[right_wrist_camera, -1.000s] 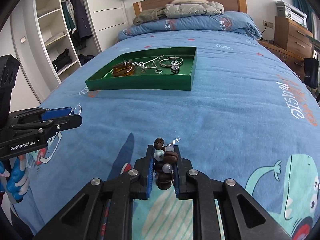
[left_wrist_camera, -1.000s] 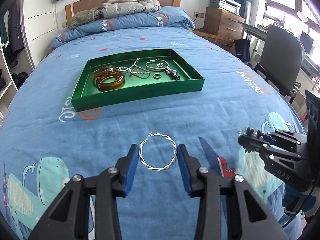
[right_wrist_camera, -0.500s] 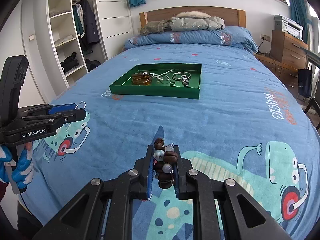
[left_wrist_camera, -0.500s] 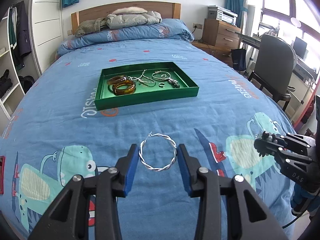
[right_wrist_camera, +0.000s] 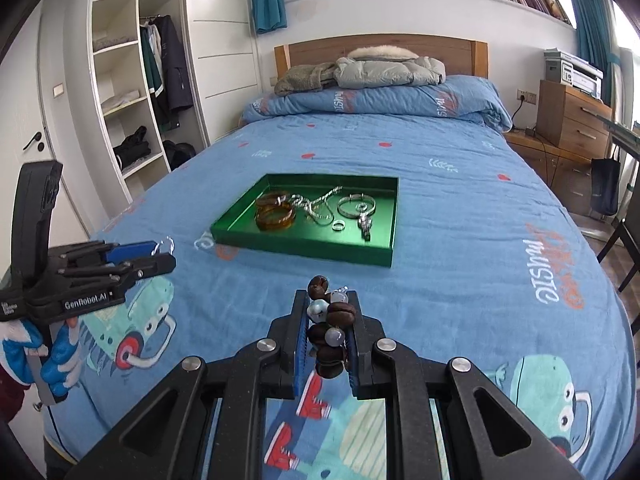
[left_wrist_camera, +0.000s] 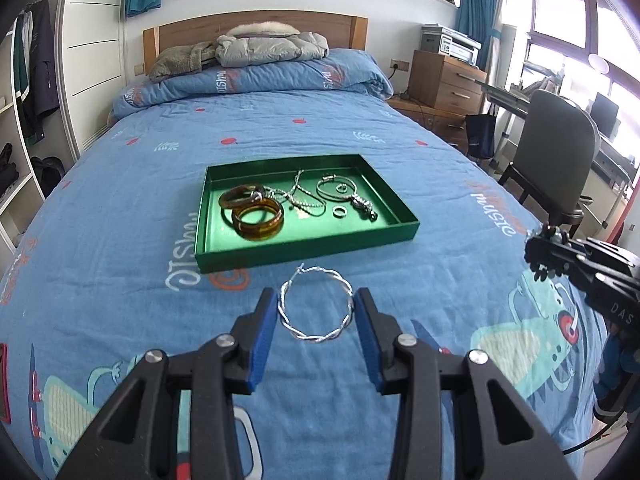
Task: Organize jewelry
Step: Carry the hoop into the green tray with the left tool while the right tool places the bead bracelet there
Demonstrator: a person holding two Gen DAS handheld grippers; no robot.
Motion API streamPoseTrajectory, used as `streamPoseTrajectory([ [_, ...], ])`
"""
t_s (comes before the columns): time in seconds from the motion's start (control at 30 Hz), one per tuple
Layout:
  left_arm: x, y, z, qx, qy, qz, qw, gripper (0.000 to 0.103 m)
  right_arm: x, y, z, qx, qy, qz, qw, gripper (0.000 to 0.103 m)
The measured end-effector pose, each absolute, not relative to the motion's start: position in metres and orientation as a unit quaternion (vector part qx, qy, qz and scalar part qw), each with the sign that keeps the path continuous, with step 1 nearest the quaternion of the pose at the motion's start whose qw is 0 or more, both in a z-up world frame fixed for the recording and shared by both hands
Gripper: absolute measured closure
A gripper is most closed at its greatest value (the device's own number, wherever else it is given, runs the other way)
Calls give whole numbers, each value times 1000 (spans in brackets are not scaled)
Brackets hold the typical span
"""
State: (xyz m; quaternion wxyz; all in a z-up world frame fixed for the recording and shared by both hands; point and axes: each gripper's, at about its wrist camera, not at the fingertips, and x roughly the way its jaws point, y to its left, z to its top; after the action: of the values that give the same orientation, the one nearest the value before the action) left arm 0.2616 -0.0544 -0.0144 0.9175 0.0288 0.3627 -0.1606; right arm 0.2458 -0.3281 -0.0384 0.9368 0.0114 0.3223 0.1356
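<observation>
My left gripper (left_wrist_camera: 316, 298) is shut on a twisted silver hoop (left_wrist_camera: 320, 339), which hangs between the blue pads above the blue bedspread. My right gripper (right_wrist_camera: 327, 300) is shut on a bracelet of brown and pale beads (right_wrist_camera: 334, 316), also held off the bed. Ahead of both lies the green tray (left_wrist_camera: 304, 254) with amber bangles (left_wrist_camera: 258, 220), a silver chain (left_wrist_camera: 300, 200), a thin bangle and a small ring (left_wrist_camera: 339, 211). The right wrist view shows the left gripper (right_wrist_camera: 160, 256) at the left edge. In the left wrist view the right gripper (left_wrist_camera: 538, 256) is at the right.
A folded duvet and a grey jacket (left_wrist_camera: 260, 50) lie at the headboard. A grey chair (left_wrist_camera: 560, 160) and a wooden dresser (left_wrist_camera: 448, 80) stand right of the bed, open wardrobe shelves (right_wrist_camera: 124, 112) to its left. A blue-gloved hand (right_wrist_camera: 24, 352) holds the left gripper.
Both grippers have risen above the bed, each keeping its piece. The tray and bedspread now look lower and farther away. Neither grip has changed.
</observation>
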Motion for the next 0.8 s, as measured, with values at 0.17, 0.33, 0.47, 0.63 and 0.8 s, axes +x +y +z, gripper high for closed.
streamPoseTrajectory([
  [0.17, 326, -69, -7, 37, 355, -155, 921, 66, 323, -333, -11, 51, 299, 128, 944, 87],
  [0.33, 379, -79, -31, 45, 373, -150, 914, 66, 386, -328, -24, 83, 304, 139, 939, 86],
  [0.47, 404, -92, -59, 72, 391, -154, 905, 66, 424, -316, -66, 79, 345, 144, 924, 86],
  [0.63, 428, -100, -88, 75, 417, -154, 892, 66, 457, -310, -116, 83, 393, 146, 904, 86],
  [0.8, 443, -103, -105, 77, 434, -159, 883, 66, 477, -312, -144, 101, 425, 147, 888, 86],
])
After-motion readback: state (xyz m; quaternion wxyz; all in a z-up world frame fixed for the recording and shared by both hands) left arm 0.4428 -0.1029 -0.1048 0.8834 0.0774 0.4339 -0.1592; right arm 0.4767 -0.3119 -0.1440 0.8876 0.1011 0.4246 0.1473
